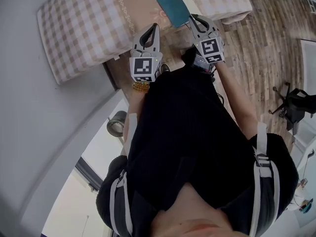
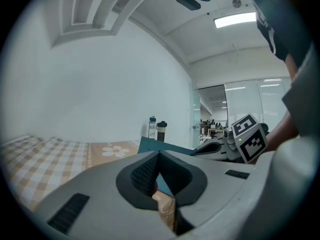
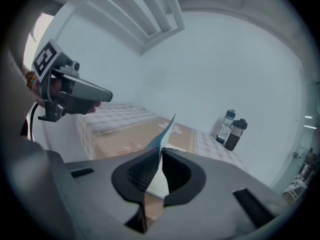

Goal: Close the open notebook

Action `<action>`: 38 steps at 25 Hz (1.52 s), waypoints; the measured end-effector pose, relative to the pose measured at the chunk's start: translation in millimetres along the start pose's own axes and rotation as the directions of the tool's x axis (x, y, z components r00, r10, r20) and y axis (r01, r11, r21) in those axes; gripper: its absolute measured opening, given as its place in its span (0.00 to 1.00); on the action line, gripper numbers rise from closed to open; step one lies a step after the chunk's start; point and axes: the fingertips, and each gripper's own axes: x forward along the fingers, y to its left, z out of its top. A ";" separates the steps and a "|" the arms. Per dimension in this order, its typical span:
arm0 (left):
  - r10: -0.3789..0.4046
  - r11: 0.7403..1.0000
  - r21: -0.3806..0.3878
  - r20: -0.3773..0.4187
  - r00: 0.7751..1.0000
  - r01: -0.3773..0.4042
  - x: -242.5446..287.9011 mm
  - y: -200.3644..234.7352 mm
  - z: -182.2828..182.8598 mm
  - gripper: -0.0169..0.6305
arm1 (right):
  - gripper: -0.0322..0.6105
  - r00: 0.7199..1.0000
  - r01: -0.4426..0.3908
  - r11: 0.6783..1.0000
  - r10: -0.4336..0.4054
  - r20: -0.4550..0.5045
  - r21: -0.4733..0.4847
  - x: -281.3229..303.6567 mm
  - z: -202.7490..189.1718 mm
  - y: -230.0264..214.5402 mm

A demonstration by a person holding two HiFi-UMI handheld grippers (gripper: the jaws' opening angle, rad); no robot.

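Observation:
The teal notebook (image 1: 167, 3) lies on the checked tablecloth (image 1: 84, 28) with its cover lifted. My right gripper (image 1: 191, 18) is shut on that cover. In the right gripper view the cover (image 3: 165, 134) stands edge-on, pinched between the pads of the right gripper (image 3: 160, 155), and white pages show below it. My left gripper (image 1: 154, 27) hovers just left of the notebook, shut with nothing between its fingers. In the left gripper view the left gripper (image 2: 159, 155) has its tips together, with the teal cover (image 2: 150, 145) beyond them and the right gripper (image 2: 202, 147) reaching in from the right.
Two bottles (image 3: 227, 125) (image 3: 235, 134) stand on the table's far side by the white wall. The tablecloth has a beige strip with flowers (image 2: 116, 150). Below the table edge a roll of tape (image 1: 117, 124) shows at left. An office chair (image 1: 296, 102) stands on the wood floor at right.

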 end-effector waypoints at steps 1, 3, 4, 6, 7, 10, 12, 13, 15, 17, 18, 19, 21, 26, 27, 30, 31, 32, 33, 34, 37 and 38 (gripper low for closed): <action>-0.003 1.000 0.001 0.001 1.000 0.003 3.2 0.3 0.9 0.04 | 0.09 1.000 0.003 1.000 -0.003 -0.011 0.016 2.3 -3.7 -4.0; -0.008 1.000 0.002 0.001 1.000 0.008 10.6 2.9 3.3 0.04 | 0.09 0.999 0.008 0.999 -0.007 -0.032 0.039 8.7 -9.9 -11.8; -0.008 1.000 0.002 0.000 1.000 0.008 13.2 3.7 4.1 0.04 | 0.10 0.999 0.009 0.999 -0.007 -0.041 0.043 10.8 -13.3 -14.6; -0.004 1.000 -0.001 -0.001 1.000 0.004 13.5 1.3 3.2 0.04 | 0.10 0.998 0.007 0.999 -0.004 -0.059 0.047 9.6 -21.9 -17.0; -0.002 1.000 -0.002 -0.001 1.000 0.002 12.7 -0.6 2.1 0.04 | 0.10 0.998 0.005 0.999 -0.002 -0.066 0.049 8.3 -26.2 -17.5; -0.001 1.000 -0.001 -0.002 1.000 0.001 13.6 -3.5 0.1 0.04 | 0.11 0.996 0.002 0.999 0.002 -0.087 0.054 8.2 -36.3 -19.8; 0.001 1.000 -0.001 -0.009 1.000 -0.001 15.0 -3.2 -1.2 0.04 | 0.11 0.994 0.001 0.998 0.005 -0.105 0.057 9.8 -44.1 -20.9; 0.003 1.000 -0.003 -0.011 1.000 -0.003 16.1 -2.6 -1.4 0.04 | 0.11 0.993 0.001 0.998 0.006 -0.115 0.061 11.2 -48.3 -22.1; 0.008 1.000 -0.004 -0.010 1.000 -0.008 17.8 -1.0 -1.3 0.04 | 0.12 0.991 0.001 0.997 0.009 -0.134 0.072 14.6 -55.6 -24.6; 0.011 1.000 -0.003 -0.008 1.000 -0.011 18.6 -0.7 -0.9 0.04 | 0.12 0.988 0.002 0.998 0.008 -0.151 0.067 17.2 -61.8 -25.9; 0.012 1.000 -0.002 -0.008 1.000 -0.012 18.9 -1.6 -0.6 0.04 | 0.13 0.987 0.003 0.999 0.005 -0.160 0.051 17.5 -64.9 -26.6; 0.014 1.000 -0.001 -0.009 1.000 -0.014 19.4 -3.2 0.5 0.04 | 0.13 0.986 0.003 0.999 0.003 -0.170 0.033 16.9 -68.1 -27.9; 0.019 1.000 0.001 -0.010 1.000 -0.019 21.2 -6.8 4.5 0.04 | 0.14 0.983 -0.002 1.000 0.006 -0.183 0.021 15.2 -73.9 -32.0; 0.031 0.999 -0.007 -0.012 0.999 -0.031 20.3 1.7 -1.7 0.04 | 0.15 0.974 -0.015 1.000 0.020 -0.225 0.022 26.3 -89.6 -26.4; 0.033 0.999 -0.007 -0.011 0.999 -0.033 20.2 2.6 -2.3 0.04 | 0.15 0.972 -0.016 1.000 0.020 -0.233 0.020 27.8 -92.1 -26.0; 0.042 0.999 -0.005 -0.007 0.999 -0.042 19.8 3.8 -1.8 0.04 | 0.16 0.967 -0.023 1.000 0.017 -0.254 -0.022 30.0 -96.3 -26.0; 0.045 0.999 -0.005 -0.007 0.999 -0.045 19.4 4.2 -2.0 0.04 | 0.16 0.966 -0.026 0.999 0.016 -0.258 -0.033 30.5 -97.4 -25.7; 0.047 0.999 -0.007 -0.009 0.999 -0.047 19.0 4.4 -2.4 0.04 | 0.16 0.965 -0.029 0.999 0.019 -0.261 -0.036 31.0 -98.1 -25.5; 0.048 0.999 -0.009 -0.012 0.999 -0.048 18.5 4.4 -2.9 0.04 | 0.16 0.964 -0.034 0.999 0.023 -0.264 -0.034 31.3 -98.6 -25.6; 0.049 0.999 -0.011 -0.014 0.999 -0.049 18.1 4.3 -3.1 0.04 | 0.16 0.964 -0.037 0.999 0.029 -0.265 -0.027 31.6 -99.1 -25.8; 0.049 0.999 -0.010 -0.012 0.999 -0.049 16.7 2.7 -2.6 0.04 | 0.18 0.965 -0.035 0.999 0.033 -0.260 -0.003 31.9 -99.4 -28.0; 0.048 0.999 -0.009 -0.012 0.999 -0.048 15.9 1.8 -2.9 0.04 | 0.21 0.965 -0.030 0.999 0.026 -0.261 -0.013 31.4 -98.9 -29.7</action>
